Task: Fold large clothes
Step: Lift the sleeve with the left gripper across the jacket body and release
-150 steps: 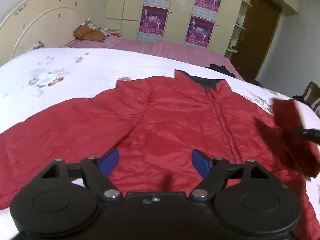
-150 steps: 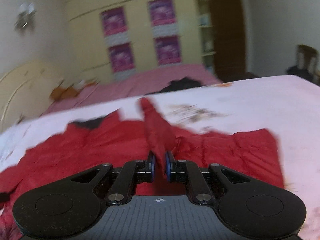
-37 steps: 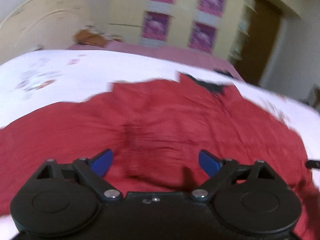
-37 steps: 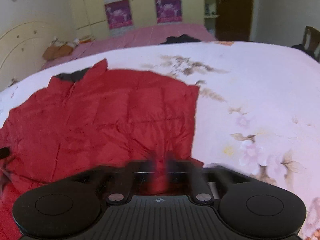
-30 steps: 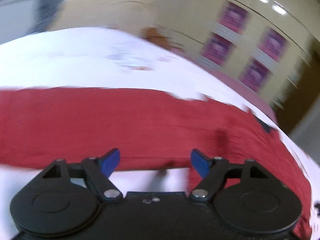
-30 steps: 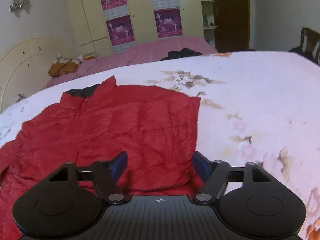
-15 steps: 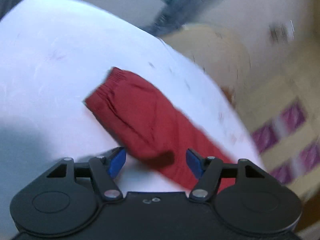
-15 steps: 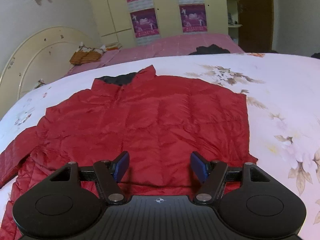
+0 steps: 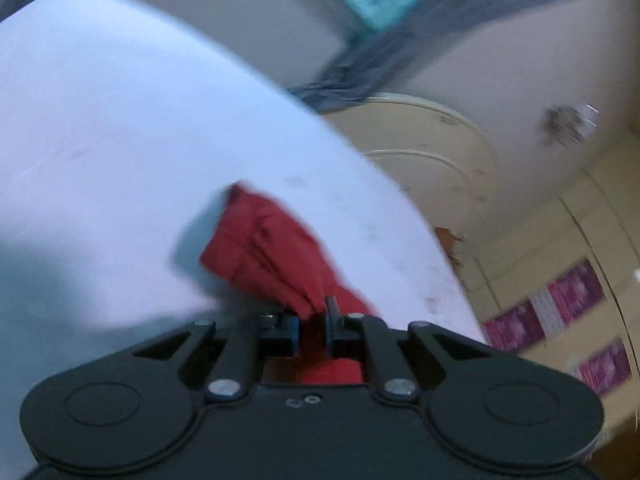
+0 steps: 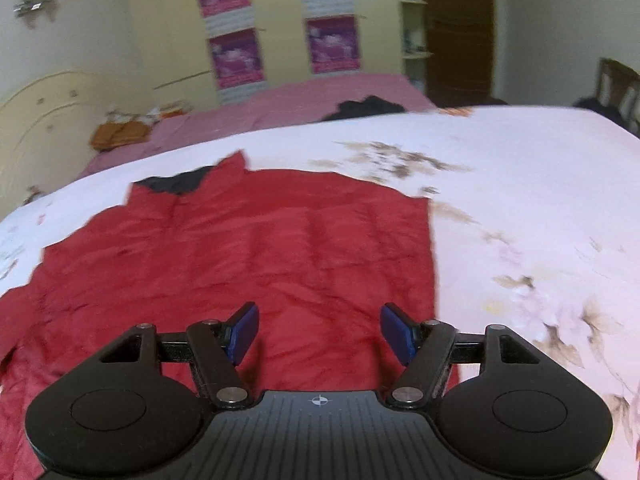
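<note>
A red padded jacket [image 10: 248,264] lies front up on the white flowered bedspread [image 10: 520,184], its dark-lined collar at the far side and its right side folded in to a straight edge. My right gripper [image 10: 318,330] hovers open over the jacket's lower hem, nothing between its blue pads. In the left wrist view, the jacket's left sleeve [image 9: 264,248] bunches up from the bedspread [image 9: 100,152], cuff end pointing away. My left gripper [image 9: 313,326] is shut on the sleeve, the red fabric pinched between its pads.
A second bed with a pink cover [image 10: 288,104] lies beyond, with a dark garment [image 10: 368,108] and an orange bundle [image 10: 120,132] on it. A cream headboard [image 9: 432,160] and a wardrobe with purple posters [image 10: 236,56] stand behind. A chair [image 10: 616,88] is at the far right.
My left gripper swung left along the sleeve, rolled, and closed on it near the cuff, lifting the fabric. My right gripper stayed open and drifted slightly over the jacket's hem.
</note>
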Motion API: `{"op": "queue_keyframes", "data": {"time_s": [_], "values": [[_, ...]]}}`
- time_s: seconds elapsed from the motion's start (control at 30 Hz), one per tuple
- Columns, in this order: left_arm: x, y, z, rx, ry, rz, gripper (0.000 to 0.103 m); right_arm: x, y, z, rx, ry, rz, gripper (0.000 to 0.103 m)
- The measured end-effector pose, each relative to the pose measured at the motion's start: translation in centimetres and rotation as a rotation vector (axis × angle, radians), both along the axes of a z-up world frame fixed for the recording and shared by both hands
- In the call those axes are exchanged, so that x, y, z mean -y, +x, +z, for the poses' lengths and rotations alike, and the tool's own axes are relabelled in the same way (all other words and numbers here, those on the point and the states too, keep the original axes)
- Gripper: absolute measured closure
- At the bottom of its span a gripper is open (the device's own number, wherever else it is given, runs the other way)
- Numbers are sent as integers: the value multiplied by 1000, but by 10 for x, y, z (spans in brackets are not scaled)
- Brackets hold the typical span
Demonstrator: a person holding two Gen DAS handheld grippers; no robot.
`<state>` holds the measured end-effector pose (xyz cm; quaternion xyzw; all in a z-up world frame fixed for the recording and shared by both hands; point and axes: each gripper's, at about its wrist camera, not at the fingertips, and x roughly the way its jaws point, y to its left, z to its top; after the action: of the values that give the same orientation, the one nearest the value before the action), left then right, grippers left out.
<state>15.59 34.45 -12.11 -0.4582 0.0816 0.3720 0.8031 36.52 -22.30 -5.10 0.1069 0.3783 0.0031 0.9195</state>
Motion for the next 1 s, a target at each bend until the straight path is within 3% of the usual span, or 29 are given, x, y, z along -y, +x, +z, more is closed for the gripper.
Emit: {"op": "queue_keyframes", "data": {"time_s": [0.13,0.23,0.47,0.5,0.53,0.57,0.67,1.0], "values": [[24,49,28,3,135,-181,93,7,0,-2,-7,6,-33,35],[55,95,41,-16,189,-348,93,6,2,-4,-25,-6,-36,35],[170,186,53,-88,326,-763,93,13,2,-11,-49,-60,-52,34],[181,195,53,-97,343,-797,93,16,1,-10,-41,-73,-65,16],[195,202,53,-110,360,-837,93,20,-1,-10,-26,-75,-75,4],[212,210,52,-126,380,-875,93,25,-4,-8,6,-74,-86,0],[239,226,48,-135,400,-965,93,39,-7,-6,28,-87,-123,0],[339,255,29,-209,468,-1226,93,100,-21,-8,1,5,-219,0]]}}
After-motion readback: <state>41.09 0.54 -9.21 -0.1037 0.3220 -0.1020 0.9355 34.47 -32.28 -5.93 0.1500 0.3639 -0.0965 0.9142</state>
